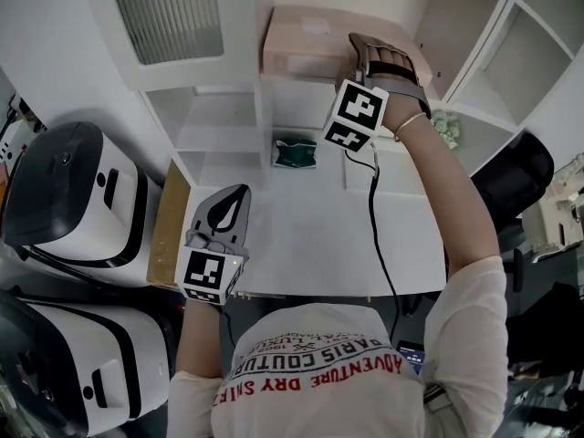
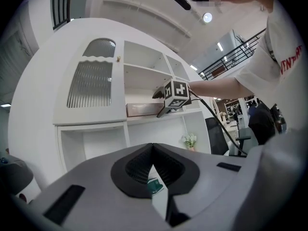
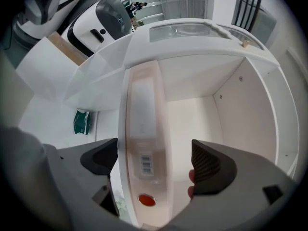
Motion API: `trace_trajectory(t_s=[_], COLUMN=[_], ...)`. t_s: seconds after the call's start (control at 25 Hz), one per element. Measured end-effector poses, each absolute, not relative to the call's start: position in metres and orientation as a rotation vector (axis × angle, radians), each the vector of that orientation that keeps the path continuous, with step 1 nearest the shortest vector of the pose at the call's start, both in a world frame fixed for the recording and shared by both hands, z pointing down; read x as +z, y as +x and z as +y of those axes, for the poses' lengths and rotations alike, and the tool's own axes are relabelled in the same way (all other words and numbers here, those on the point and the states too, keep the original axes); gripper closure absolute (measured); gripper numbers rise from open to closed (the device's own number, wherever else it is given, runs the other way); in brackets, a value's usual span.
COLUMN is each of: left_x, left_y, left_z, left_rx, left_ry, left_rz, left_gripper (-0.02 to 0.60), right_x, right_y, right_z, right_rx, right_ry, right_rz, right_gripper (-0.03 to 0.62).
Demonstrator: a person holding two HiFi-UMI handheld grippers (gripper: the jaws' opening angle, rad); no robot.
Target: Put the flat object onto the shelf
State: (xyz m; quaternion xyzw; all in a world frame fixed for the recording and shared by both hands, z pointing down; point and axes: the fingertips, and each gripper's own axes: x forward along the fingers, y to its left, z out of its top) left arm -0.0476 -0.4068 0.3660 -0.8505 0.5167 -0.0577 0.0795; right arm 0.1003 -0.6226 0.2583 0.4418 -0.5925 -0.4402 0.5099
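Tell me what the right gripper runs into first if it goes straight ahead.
Most likely the flat pink box, lying on the shelf between the right gripper's open fingers. Depth is hard to judge, but nothing stands nearer.

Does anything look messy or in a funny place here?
Nothing much. The box lies flat along the front edge of the shelf, between the open jaws of the right tool, not tipped. The only odd bit is a small green packet, lying alone on the table and looking a little crumpled.
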Motion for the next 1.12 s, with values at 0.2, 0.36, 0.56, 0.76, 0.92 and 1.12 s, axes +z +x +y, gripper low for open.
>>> trace_trajectory(t_s=[0.2, 0.36, 0.56, 0.76, 0.92, 1.12], left_x=[0.362, 0.362, 0.361, 0.359, 0.352, 0.349], left_y=[-0.041, -0.040, -0.036, -0.032, -0.038, -0.033], left_z=[-0.392, -0.379, -0.364, -0.350, -0.347, -0.351], left_rx=[-0.171, -0.172, -0.165, -0.172, -0.157, -0.151], left_ry=[-2.563, -2.579, -2.609, -2.620, -2.611, -2.623], left_rz=[1.493, 1.464, 1.423, 1.373, 1.374, 1.357], left_gripper=[0.571, 0.571, 0.571, 0.571, 0.571, 0.571], right_x=[0.254, 0.250, 0.276, 0.304, 0.326, 0.342], right_y=[0.113, 0.113, 0.117, 0.122, 0.123, 0.137], right_z=[-0.590, -0.562, -0.527, -0.486, -0.448, -0.411], right_rx=[-0.897, -0.808, -0.556, -0.385, -0.339, -0.295], right_ry=[1.116, 1.235, 1.269, 1.378, 1.450, 1.528], right_rz=[-1.523, -1.667, -1.834, -2.050, -2.208, -2.440], right_gripper=[0.123, 0.506, 0.561, 0.566, 0.566, 0.568])
